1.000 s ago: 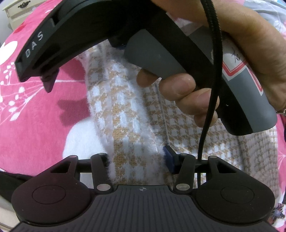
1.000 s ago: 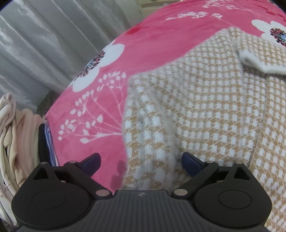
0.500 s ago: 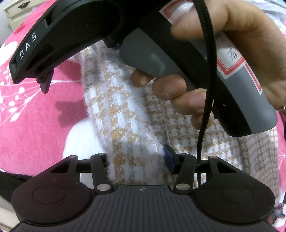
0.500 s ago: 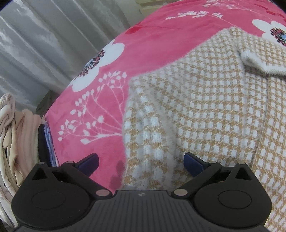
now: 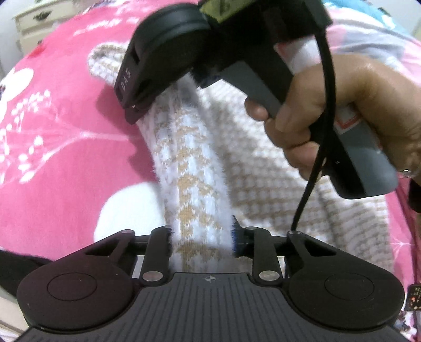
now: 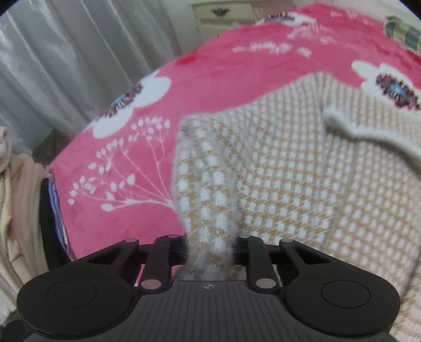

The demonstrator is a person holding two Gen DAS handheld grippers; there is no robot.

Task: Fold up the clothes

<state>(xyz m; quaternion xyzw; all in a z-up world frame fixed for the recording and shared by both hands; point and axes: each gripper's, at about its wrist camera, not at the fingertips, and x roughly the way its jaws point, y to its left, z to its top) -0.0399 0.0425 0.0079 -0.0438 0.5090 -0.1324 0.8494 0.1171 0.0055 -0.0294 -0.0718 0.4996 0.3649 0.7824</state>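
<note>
Sweater: I see the tan-and-white checked knit sweater lying spread on the pink floral blanket; one fuzzy edge is pulled up off the bed into a raised band that runs between my two tools.
Left gripper: my left gripper has a ridge of that fuzzy knit bunched between its jaws, which are closing; the fabric fills the gap and both pads press into it.
Right gripper: my right gripper is closing on a fold at the sweater's near corner; the jaws stand narrow, with the knit squeezed between the pads and the fibres fluffing out on both sides.
Right tool seen from the left: the right-hand tool sits at the far end of the lifted band, with the person's hand wrapped round its grey handle and a black cable hanging down in front of it.
Collar: a white fuzzy trim curls up on the far side of the sweater.
Surroundings: grey curtain to the left, a cream drawer unit beyond the bed, pale folded cloth at the left edge.
</note>
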